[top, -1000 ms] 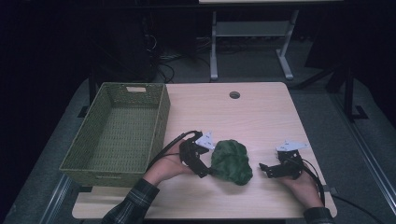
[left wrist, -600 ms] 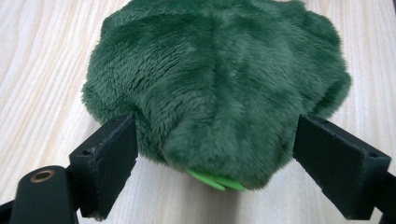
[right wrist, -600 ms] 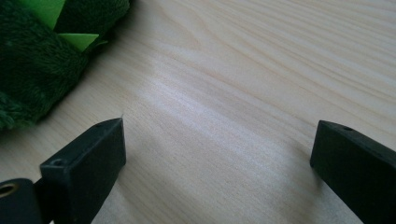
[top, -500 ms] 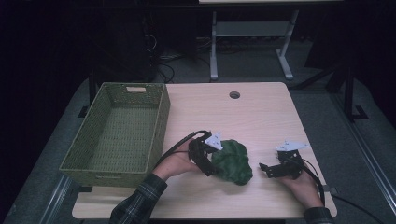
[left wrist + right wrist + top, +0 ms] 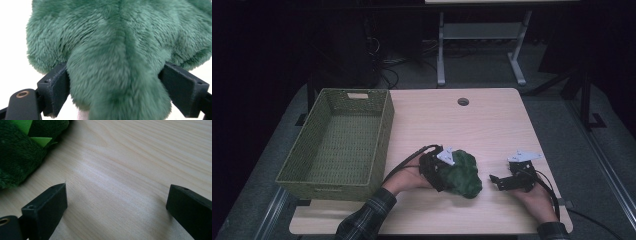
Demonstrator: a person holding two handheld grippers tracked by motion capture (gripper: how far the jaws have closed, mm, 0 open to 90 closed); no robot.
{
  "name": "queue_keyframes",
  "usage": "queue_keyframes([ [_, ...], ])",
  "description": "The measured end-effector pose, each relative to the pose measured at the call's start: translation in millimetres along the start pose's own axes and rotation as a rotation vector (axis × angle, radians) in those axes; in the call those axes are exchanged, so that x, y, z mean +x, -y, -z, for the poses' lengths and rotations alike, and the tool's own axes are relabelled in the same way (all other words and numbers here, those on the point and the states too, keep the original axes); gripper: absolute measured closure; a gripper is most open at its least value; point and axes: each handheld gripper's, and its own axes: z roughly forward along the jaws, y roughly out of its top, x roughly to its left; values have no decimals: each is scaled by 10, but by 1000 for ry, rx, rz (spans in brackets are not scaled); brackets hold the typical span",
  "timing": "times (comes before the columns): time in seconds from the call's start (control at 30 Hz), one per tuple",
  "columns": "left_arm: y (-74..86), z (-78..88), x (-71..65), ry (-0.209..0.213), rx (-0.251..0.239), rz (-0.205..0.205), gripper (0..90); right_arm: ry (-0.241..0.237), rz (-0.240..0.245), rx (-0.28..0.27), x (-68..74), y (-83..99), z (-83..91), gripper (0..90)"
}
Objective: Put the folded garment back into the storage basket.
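One woven green basket point(image 5: 337, 145) sits at nine o'clock on the table point(image 5: 492, 125), nothing in it. Just right of it, at six o'clock, the left gripper point(image 5: 443, 172) straddles a limb of the green plush toy point(image 5: 462, 175), jaws spread either side, not yet pinching. Soft, light and squashy, it probably wants a deep bite there. At four o'clock the right gripper point(image 5: 498, 181) hovers with jaws wide apart.

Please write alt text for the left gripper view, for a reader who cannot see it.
A green plush toy sits close before the camera, one furry limb lying between the two black jaws of the left gripper, which stand wide on either side of it. Pale table shows at the edges.
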Motion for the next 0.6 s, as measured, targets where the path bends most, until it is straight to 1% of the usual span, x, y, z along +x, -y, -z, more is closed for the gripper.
queue_keyframes([
  [0.03, 9, -32, -5, -2, 4, -3, 135, 0, 0, 0, 0, 0, 0, 31],
  [0.1, 28, -65, -8, -4, 1, 5, 135, 0, 0, 0, 0, 0, 0, 31],
  [0.2, 65, -76, 9, 4, -12, 15, 133, 0, 0, 0, 0, 0, 0, 31],
  [0.27, 92, -93, 13, 9, -10, 17, 140, 0, 0, 0, 0, 0, -1, 31],
  [0.37, 129, -103, 17, 15, -40, 37, 161, -1, 0, 0, 0, -1, -1, 32],
  [0.4, 142, -96, 23, 22, -47, 36, 176, -1, 0, 0, 0, -1, -1, 32],
  [0.47, 140, -83, 17, 27, -50, 36, 233, -1, -1, 1, 1, -2, -1, 32],
  [0.53, 133, -73, 6, 34, -48, 27, 303, -1, -1, 0, 1, -2, -2, 32],
  [0.6, 123, -62, -10, 42, -46, 27, 374, -1, -1, 1, 1, -2, -1, 32],
])
